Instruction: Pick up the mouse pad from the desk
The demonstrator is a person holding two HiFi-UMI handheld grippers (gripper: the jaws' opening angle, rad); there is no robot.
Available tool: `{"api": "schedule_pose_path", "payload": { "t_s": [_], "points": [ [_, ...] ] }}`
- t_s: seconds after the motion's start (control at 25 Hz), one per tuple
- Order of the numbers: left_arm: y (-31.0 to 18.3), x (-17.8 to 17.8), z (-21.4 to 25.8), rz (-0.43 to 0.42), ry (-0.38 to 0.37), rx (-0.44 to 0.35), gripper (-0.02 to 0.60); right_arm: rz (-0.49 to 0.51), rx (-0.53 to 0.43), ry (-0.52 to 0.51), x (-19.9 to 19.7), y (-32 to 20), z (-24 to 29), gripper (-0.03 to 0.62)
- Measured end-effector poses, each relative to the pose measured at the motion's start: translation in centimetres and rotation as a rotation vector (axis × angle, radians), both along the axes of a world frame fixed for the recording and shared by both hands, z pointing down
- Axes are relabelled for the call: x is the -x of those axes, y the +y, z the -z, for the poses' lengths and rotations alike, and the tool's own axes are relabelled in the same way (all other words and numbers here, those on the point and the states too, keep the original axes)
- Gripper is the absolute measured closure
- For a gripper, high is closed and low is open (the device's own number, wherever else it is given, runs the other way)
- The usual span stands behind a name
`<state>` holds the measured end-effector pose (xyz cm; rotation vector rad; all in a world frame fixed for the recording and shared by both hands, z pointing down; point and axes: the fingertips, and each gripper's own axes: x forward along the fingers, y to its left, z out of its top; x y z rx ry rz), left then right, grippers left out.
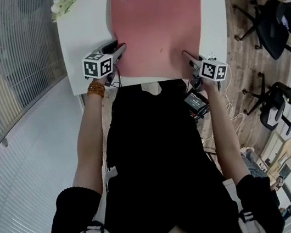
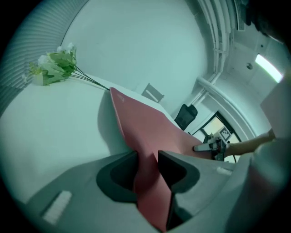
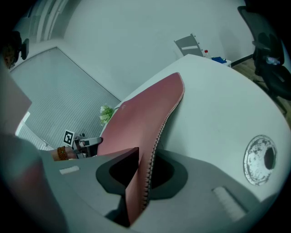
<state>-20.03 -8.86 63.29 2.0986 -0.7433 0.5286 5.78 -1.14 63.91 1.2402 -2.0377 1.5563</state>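
Pink mouse pad is tilting up off the white worktop, its near corners clamped in the jaws of the left gripper and right gripper; lifting both evenly should prevent sagging.

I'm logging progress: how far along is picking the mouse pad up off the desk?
Done: the left claw and right claw are both shut on the pink mouse pad at its near corners. In hand: its near edge is raised off the white desk, so it slopes. Left: the far edge seems to rest on the desk; lift it clear.
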Motion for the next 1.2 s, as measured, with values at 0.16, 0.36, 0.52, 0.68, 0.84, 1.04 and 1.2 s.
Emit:
{"api": "schedule_pose_path", "payload": {
  "t_s": [0.16, 0.36, 0.52, 0.68, 0.84, 1.04, 1.2],
  "points": [
    [-0.4, -1.0, 2.0, -0.022, 0.156, 0.054, 0.437, -0.006, -0.003, -0.003, -0.2, 0.0, -0.1, 0.51],
    [-1.0, -0.6, 4.3, 0.081, 0.297, 0.089, 0.437, -0.012, -0.01, -0.007, -0.1, 0.1, 0.0, 0.511],
    [-0.2, -1.0, 5.3, 0.136, 0.423, 0.128, 0.443, -0.018, -0.016, -0.009, -0.2, 0.1, 0.0, 0.513],
    [0.6, -2.3, 4.0, 0.089, 0.334, 0.106, 0.443, -0.025, -0.019, -0.011, -0.4, 0.1, 0.1, 0.513],
    [0.0, -1.6, 3.0, 0.09, 0.202, 0.082, 0.392, -0.027, -0.026, -0.014, -0.4, 0.1, 0.2, 0.511],
    [0.6, 0.8, 0.5, 0.134, 0.064, 0.168, 0.341, -0.038, -0.025, -0.019, -0.7, 0.2, 0.1, 0.511],
    [1.2, 1.2, -0.6, 0.232, 0.106, 0.272, 0.334, -0.044, -0.028, -0.024, -0.6, 0.1, 0.0, 0.511]
  ]
}}
